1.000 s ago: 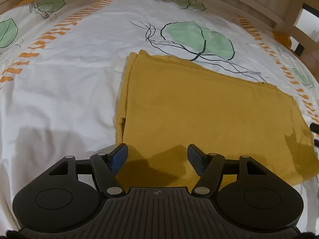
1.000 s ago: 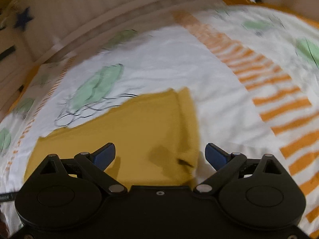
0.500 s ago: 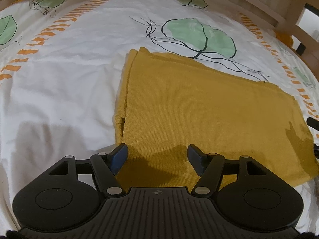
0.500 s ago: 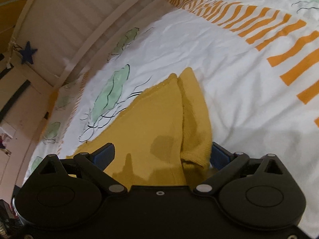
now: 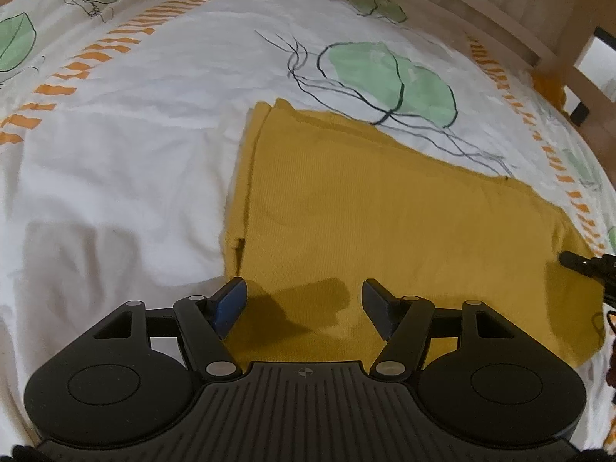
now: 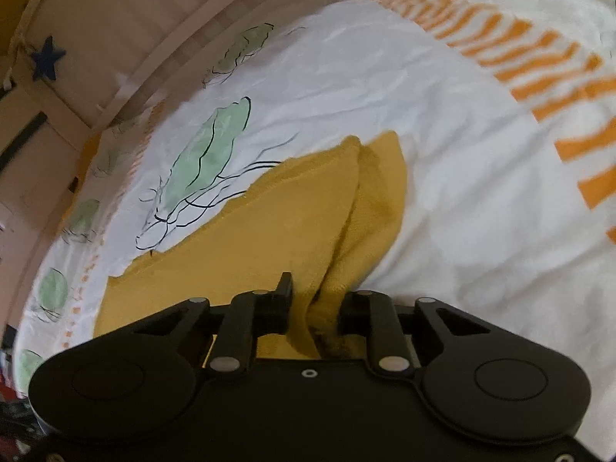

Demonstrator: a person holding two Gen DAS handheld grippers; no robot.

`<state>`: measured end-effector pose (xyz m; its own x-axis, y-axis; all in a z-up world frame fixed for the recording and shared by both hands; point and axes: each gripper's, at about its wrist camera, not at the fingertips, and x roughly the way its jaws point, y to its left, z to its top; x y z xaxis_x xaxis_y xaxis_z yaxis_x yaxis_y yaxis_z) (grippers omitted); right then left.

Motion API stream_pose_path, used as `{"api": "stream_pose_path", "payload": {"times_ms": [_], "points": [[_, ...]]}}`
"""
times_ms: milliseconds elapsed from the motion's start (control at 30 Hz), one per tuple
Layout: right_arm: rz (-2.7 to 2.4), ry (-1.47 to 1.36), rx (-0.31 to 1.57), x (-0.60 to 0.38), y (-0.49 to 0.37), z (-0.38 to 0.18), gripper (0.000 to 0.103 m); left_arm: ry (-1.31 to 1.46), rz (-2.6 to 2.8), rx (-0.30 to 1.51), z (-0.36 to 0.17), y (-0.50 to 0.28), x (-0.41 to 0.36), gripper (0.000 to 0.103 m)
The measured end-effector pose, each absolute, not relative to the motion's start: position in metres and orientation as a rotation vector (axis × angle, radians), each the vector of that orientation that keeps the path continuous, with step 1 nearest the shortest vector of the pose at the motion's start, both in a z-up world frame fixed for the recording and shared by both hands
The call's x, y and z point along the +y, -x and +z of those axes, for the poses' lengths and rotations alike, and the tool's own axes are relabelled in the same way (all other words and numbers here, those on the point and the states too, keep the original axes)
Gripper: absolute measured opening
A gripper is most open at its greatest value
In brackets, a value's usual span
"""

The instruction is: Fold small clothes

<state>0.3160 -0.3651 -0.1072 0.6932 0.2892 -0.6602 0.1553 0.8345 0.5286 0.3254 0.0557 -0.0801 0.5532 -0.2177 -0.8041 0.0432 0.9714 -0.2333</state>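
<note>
On bedsheet [image 5: 115, 177]: right gripper [image 6: 315, 308] pinching mustard cloth [image 5: 385, 223] corner; left gripper [image 5: 304, 300] spread wide, should clamp near edge before lifting evenly.

Mustard-yellow knit garment [image 5: 385, 231] is laid flat on the bed, folded into a rough rectangle. Fine ribbed texture is seen across the top face. Along its left side a second layer is exposed as a narrow strip, with a small notch partway down that edge. Far corner is squared off with both layers stacked. Surface is mostly smooth, faint creases only. In the right wrist view the same garment [image 6: 269, 231] is seen from the other end: near corner is bunched and lifted, layers are gathered into a vertical pleat, and the rest is left flat.
</note>
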Motion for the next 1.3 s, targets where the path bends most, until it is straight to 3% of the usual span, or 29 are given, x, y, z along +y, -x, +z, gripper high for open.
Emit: {"api": "stream_pose_path", "payload": {"times_ms": [533, 1300], "points": [[0.228, -0.430, 0.801, -0.242, -0.344, -0.025, 0.028, 0.243, -0.132, 0.883, -0.042, -0.326, 0.093, 0.065], [0.283, -0.197, 0.891, -0.063, -0.380, -0.069, 0.030, 0.339, -0.058, 0.819, -0.018, -0.329, 0.147, 0.065]]}}
